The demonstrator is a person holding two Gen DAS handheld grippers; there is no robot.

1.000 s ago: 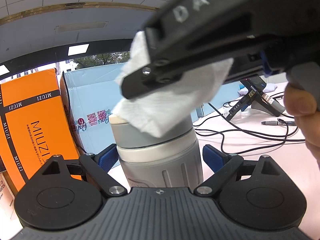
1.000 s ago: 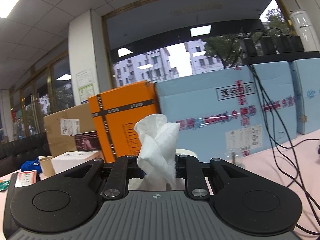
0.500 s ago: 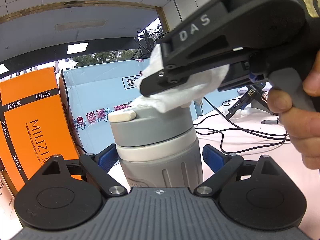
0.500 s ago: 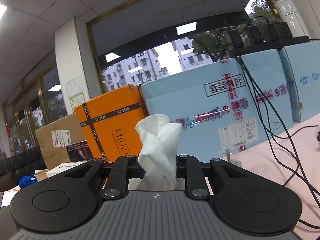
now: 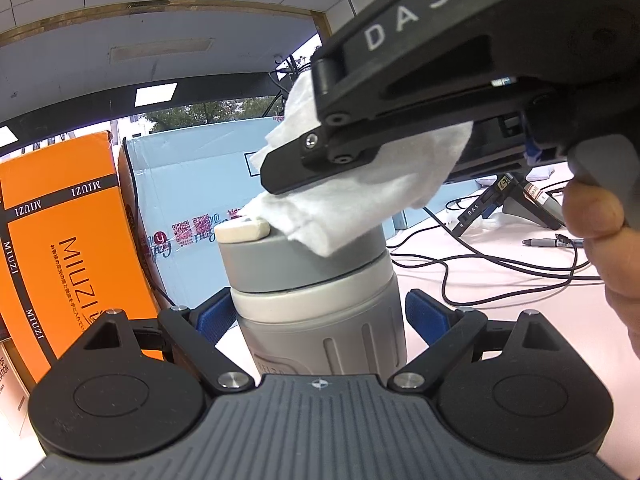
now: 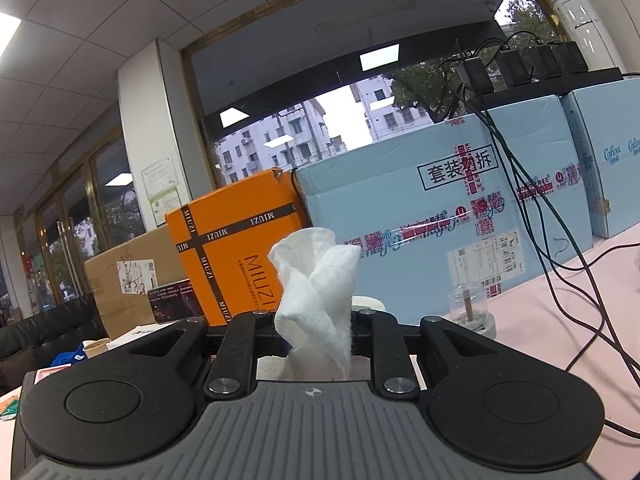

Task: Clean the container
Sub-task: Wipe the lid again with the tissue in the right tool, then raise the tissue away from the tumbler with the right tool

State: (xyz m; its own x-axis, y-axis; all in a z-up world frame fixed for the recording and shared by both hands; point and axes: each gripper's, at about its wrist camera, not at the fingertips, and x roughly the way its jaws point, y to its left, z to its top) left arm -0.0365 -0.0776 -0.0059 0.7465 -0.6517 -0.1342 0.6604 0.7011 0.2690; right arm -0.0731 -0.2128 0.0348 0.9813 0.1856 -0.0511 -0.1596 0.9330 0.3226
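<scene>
A grey container (image 5: pixel 320 320) with a darker grey lid and a cream flip tab (image 5: pixel 242 231) stands upright between the blue pads (image 5: pixel 214 318) of my left gripper (image 5: pixel 320 314), which is shut on its body. My right gripper (image 5: pixel 280 178) comes in from the upper right, shut on a crumpled white tissue (image 5: pixel 360 196). The tissue's lower edge rests on the right part of the lid top. In the right wrist view the tissue (image 6: pixel 316 300) sticks up between the shut fingers (image 6: pixel 240 344), and the lid's cream tab (image 6: pixel 366 302) peeks out just behind it.
An orange MIUZI box (image 5: pixel 60 240) and a pale blue carton (image 5: pixel 200 184) stand close behind the container. Black cables (image 5: pixel 500 268), a marker pen (image 5: pixel 552 242) and another gripper stand (image 5: pixel 520 204) lie on the pink table (image 5: pixel 520 308) to the right. A small glass jar (image 6: pixel 470 308) stands by the blue carton.
The right gripper with the tissue swept from the left side of the lid to the right, uncovering the cream tab, then settled back lower on the lid. The left gripper and container stayed still.
</scene>
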